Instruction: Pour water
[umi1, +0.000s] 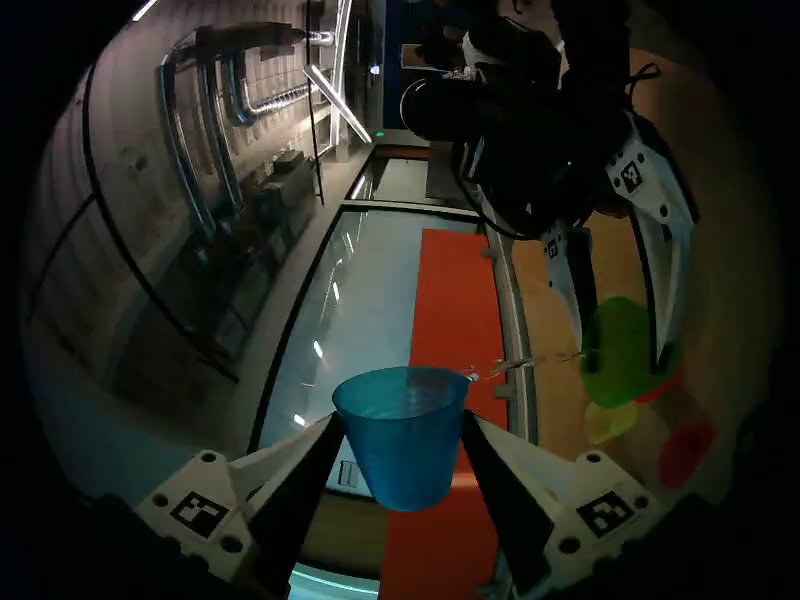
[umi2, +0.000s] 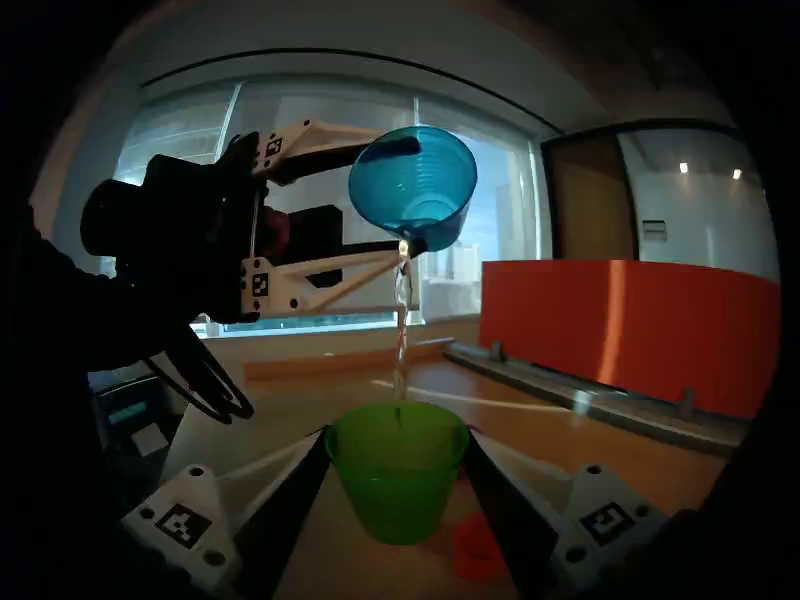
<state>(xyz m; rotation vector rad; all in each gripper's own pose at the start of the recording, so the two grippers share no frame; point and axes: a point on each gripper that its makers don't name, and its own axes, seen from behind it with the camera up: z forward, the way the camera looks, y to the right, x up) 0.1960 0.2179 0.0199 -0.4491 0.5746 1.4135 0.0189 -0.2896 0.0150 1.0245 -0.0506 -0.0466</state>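
1. The left gripper (umi1: 402, 420) is clamped on a blue cup (umi1: 403, 445). Both fingers press against its sides just below the rim, so the jaws stand only as far apart as the cup is wide.
2. In the right gripper view the blue cup is raised high and tipped over, its mouth turned toward the camera. A thin stream of water (umi2: 401, 330) runs from its lower lip.
3. The right gripper (umi2: 397, 445) is closed on a green cup (umi2: 397, 490), with one finger against each side. This cup stands upright directly beneath the blue one, and the stream falls into its open mouth.
4. The two cups are well apart and joined only by the water.
5. Below the green cup lies a wooden table (umi2: 320, 400). Whether the cup rests on it or is held just above it cannot be told.
6. A small red cup (umi2: 478, 545) sits on the table near the green cup, and a yellow cup (umi1: 610, 420) is close by.
7. An orange-red partition panel (umi2: 630, 330) runs along the table's far edge. Large windows (umi2: 300, 150) lie behind, and pipes (umi1: 200, 130) run overhead.
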